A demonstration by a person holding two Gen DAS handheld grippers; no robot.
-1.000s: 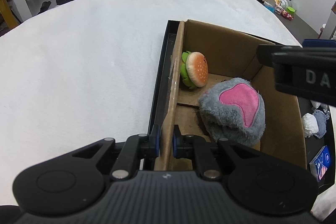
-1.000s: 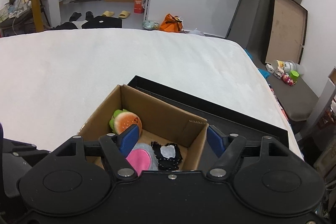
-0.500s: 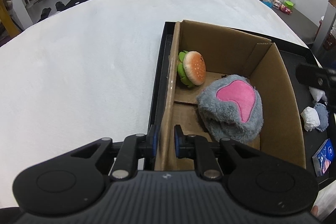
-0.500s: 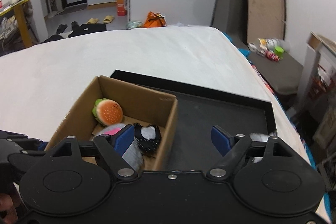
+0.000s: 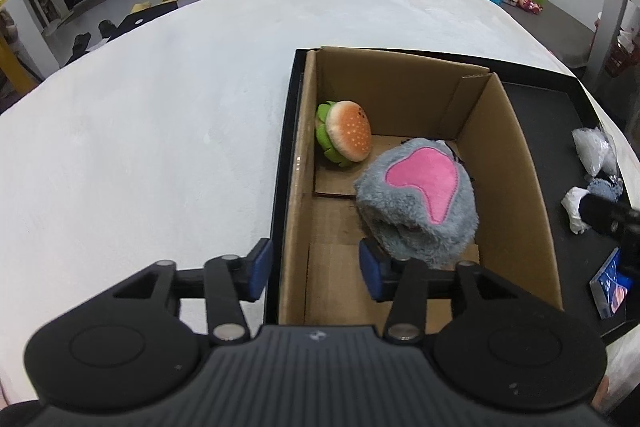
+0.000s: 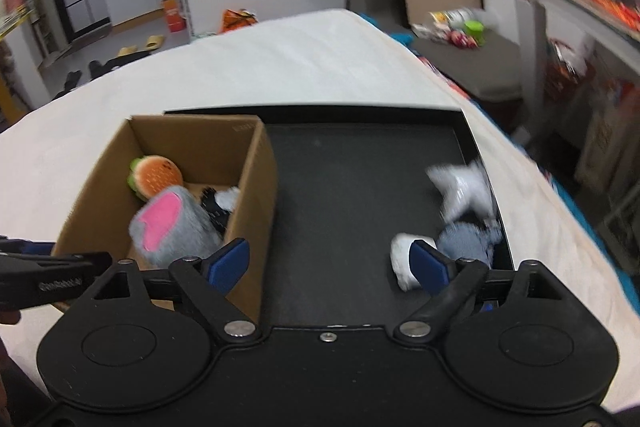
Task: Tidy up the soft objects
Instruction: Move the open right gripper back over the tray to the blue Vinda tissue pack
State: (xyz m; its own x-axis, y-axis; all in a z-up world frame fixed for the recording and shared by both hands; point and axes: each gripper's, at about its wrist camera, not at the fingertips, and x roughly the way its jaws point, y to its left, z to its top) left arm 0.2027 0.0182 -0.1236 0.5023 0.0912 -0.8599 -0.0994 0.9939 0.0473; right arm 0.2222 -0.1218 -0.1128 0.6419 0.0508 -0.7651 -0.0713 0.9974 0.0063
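A cardboard box (image 5: 516,187) stands at the left end of a black tray (image 6: 340,167). Inside it lie a burger plush (image 5: 348,141), a grey plush with a pink patch (image 5: 420,199) and a black-and-white soft item (image 6: 218,203). My left gripper (image 5: 314,271) straddles the box's left wall. Its jaws are opening and the pads stand off the cardboard. My right gripper (image 6: 328,261) hovers over the bare tray to the right of the box, jaws opening, nothing between them. At the tray's right end lie a white plush (image 6: 464,193), a grey-blue soft piece (image 6: 466,239) and a small white one (image 6: 402,255).
The tray rests on a wide white padded surface (image 5: 140,147). A blue card (image 5: 610,287) lies at the tray's near right corner. Beyond the surface's right edge is a low grey bench with clutter (image 6: 460,27). The floor behind holds slippers and an orange bag.
The left jaws, shut on the box's left wall before, have spread off it. The right gripper has swung right from above the box to over the tray, and its jaws have widened.
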